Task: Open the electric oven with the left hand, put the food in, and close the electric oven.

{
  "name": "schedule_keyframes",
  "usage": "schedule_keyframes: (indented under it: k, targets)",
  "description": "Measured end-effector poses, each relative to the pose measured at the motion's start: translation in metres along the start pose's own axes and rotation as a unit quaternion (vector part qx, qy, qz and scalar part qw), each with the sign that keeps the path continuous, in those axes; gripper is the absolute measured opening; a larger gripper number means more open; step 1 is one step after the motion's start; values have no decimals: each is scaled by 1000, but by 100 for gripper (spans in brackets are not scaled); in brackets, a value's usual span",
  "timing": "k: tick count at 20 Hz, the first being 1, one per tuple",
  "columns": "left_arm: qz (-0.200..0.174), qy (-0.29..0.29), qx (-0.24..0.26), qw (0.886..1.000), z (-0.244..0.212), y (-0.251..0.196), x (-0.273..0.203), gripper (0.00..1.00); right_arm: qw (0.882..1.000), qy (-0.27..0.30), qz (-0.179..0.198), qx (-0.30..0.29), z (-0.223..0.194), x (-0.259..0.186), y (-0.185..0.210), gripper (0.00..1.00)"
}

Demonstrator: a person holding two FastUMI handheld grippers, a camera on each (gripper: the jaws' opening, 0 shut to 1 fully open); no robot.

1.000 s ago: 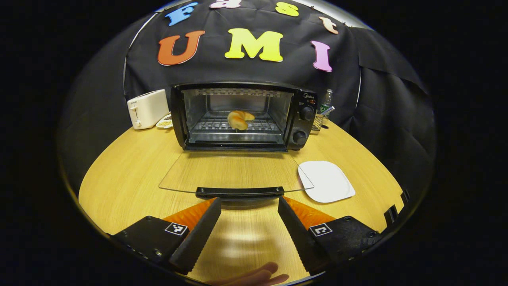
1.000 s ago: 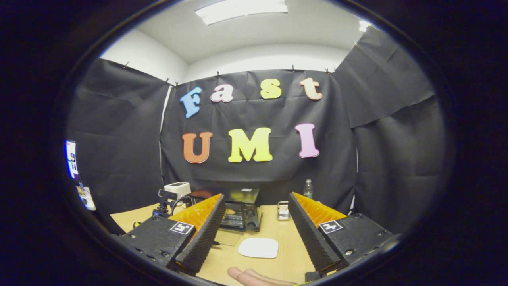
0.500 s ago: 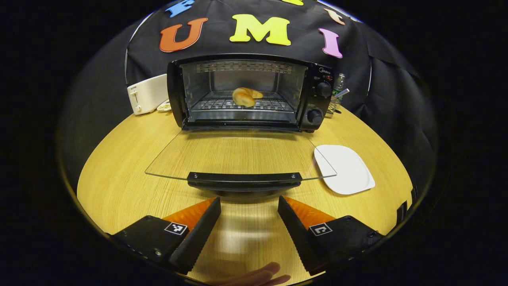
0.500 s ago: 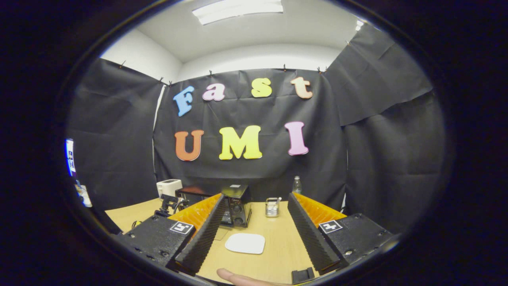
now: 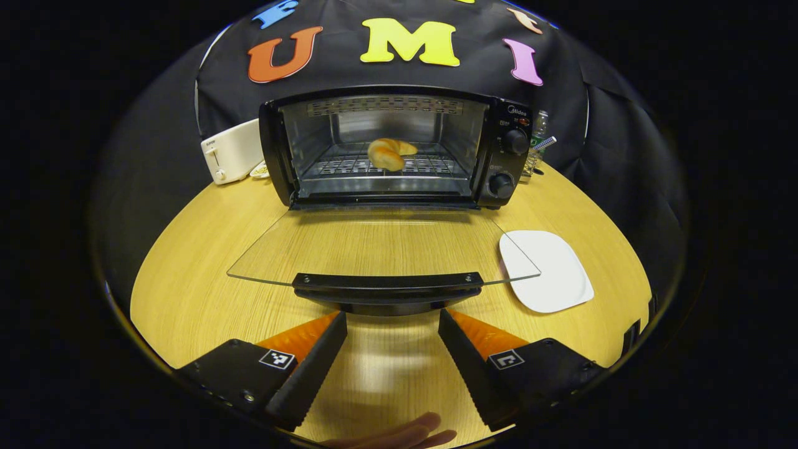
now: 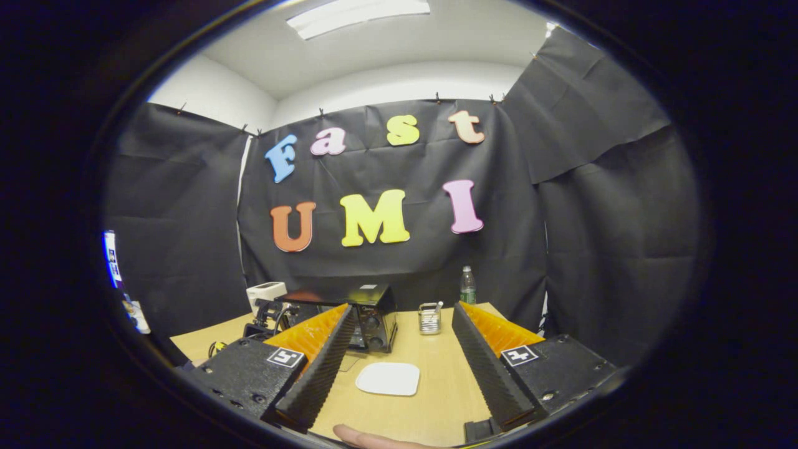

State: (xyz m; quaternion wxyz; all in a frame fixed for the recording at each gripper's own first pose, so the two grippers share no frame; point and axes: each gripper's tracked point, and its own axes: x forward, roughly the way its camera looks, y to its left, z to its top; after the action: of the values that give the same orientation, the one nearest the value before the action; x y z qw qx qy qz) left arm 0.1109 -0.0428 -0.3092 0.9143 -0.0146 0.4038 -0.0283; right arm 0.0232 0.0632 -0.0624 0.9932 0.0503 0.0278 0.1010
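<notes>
A black electric oven [image 5: 499, 149] stands at the back of the wooden table with its glass door [image 5: 380, 246] folded down flat toward me. A golden bread roll [image 5: 386, 153] lies on the wire rack inside. The door's black handle [image 5: 388, 284] is just ahead of my left gripper [image 5: 391, 324], which is open and holds nothing. In the right gripper view the oven [image 6: 374, 315] is small and far off, partly behind one finger. My right gripper [image 6: 402, 337] is raised well above the table, open and holding nothing.
A white plate [image 5: 547, 269] lies on the table right of the door, also seen as plate [image 6: 388, 378]. A white toaster [image 5: 232, 151] and a small dish [image 5: 259, 169] stand left of the oven. A wire holder [image 6: 427, 318] and a bottle [image 6: 467, 288] stand at its right.
The left gripper has moved forward, so the oven and door handle loom larger and nearer. The right gripper has drifted back and to the right, shifting the oven leftward in its view.
</notes>
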Motion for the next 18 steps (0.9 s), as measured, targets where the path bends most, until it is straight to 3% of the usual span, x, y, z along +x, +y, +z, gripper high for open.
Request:
schedule_keyframes:
  k: [11, 14, 18]
  targets:
    - [-9, -25, -3, 1000, 29, 1, -10, 98, 1000, -9, -17, 18, 1, 2, -10, 96]
    - [5, -53, -2, 999, 51, 10, -7, 98, 999, -4, -22, 23, -2, 3, -13, 96]
    - [-11, -98, -25, 995, 91, 11, 2, 97, 999, -5, -28, 25, -2, 4, -15, 96]
